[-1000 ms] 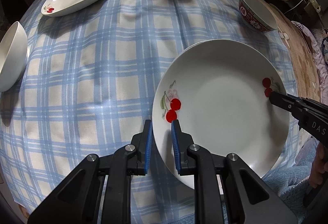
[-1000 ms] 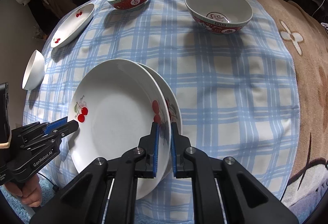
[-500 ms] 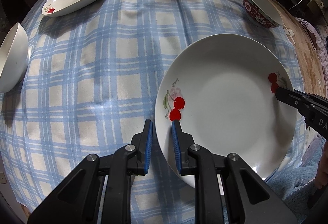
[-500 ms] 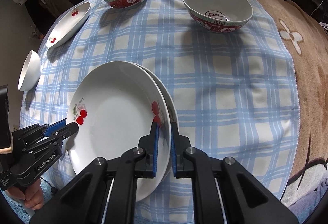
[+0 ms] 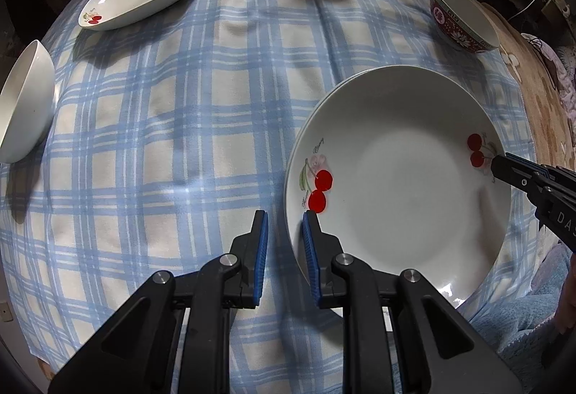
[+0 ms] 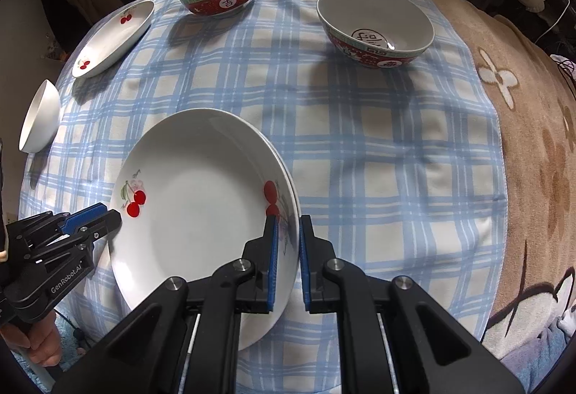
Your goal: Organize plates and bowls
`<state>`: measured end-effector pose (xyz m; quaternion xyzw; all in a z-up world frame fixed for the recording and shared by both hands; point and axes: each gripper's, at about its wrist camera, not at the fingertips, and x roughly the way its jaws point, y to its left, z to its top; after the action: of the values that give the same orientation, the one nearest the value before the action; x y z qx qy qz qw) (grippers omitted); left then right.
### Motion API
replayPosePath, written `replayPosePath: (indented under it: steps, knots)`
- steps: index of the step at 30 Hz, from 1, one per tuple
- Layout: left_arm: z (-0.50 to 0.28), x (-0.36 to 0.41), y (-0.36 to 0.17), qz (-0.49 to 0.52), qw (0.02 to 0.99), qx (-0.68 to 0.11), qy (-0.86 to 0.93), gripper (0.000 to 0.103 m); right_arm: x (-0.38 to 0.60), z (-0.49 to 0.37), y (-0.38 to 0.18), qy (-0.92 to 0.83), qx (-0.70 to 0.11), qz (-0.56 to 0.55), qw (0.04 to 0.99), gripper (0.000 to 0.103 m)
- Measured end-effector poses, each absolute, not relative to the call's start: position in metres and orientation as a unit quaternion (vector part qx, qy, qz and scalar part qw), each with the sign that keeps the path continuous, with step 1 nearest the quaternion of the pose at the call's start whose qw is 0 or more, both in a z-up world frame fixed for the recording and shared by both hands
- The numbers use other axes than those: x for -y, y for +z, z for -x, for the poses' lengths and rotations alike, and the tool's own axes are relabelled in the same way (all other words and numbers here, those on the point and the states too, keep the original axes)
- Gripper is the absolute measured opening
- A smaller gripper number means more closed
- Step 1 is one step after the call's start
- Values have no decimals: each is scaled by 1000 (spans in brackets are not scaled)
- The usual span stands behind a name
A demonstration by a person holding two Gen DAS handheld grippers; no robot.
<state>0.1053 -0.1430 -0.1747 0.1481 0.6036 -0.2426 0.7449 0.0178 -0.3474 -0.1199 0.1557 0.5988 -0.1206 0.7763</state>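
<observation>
Top plate (image 6: 201, 214) nested on a second plate (image 6: 292, 192), now nearly aligned; right gripper (image 6: 287, 232) fingers pinching its rim, left gripper (image 5: 284, 232) fingers spread, possibly touching rim.

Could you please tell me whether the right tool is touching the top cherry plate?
Touching. In the right wrist view, the right tool is shut on the top cherry plate; its rim fills the space between the blue pads.

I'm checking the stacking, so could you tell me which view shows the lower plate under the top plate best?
The right wrist view: the lower plate's rim peeks out along the top plate's right edge. The left wrist view shows only a thin sliver of it at the upper left.
</observation>
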Motion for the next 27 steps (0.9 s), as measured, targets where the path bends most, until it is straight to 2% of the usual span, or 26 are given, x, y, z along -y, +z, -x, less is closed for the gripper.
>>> replayPosePath:
  steps: [27]
  knots:
    - [-110, 129, -155, -144, 761, -591, -225, 21, 348, -19, -116, -122, -593, -159, 780, 17]
